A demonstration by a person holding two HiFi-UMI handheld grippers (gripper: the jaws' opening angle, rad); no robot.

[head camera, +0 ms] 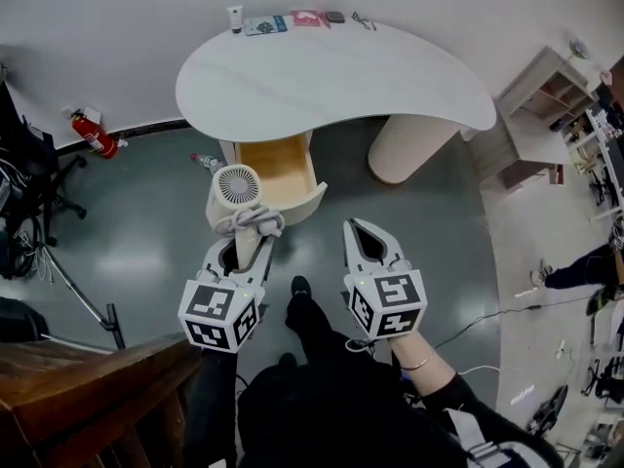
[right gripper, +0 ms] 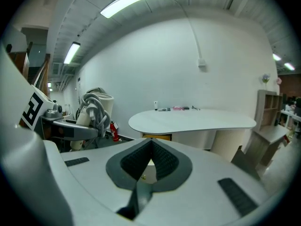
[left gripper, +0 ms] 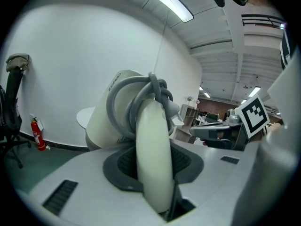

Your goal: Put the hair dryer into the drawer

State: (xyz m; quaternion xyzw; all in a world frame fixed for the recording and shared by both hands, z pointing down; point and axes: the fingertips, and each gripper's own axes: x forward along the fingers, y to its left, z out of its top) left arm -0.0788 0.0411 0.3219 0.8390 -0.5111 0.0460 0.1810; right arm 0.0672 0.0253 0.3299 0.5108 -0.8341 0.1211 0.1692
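While the left gripper point(head camera: 248, 250) clamps the cream handle of the hair dryer point(head camera: 237, 191), the grey cord point(head camera: 255, 220) sits wound round that handle and the round grille faces the head camera. Dryer is left of centre in the head view, overlapping the lower-left corner of the open wooden drawer point(head camera: 285, 167), not inside it. Drawer sits under the white curved table point(head camera: 331, 76). Right gripper point(head camera: 355, 228), lower centre-right, has its jaws closed together on nothing. Red fire extinguisher point(head camera: 95, 136) at left by the wall.
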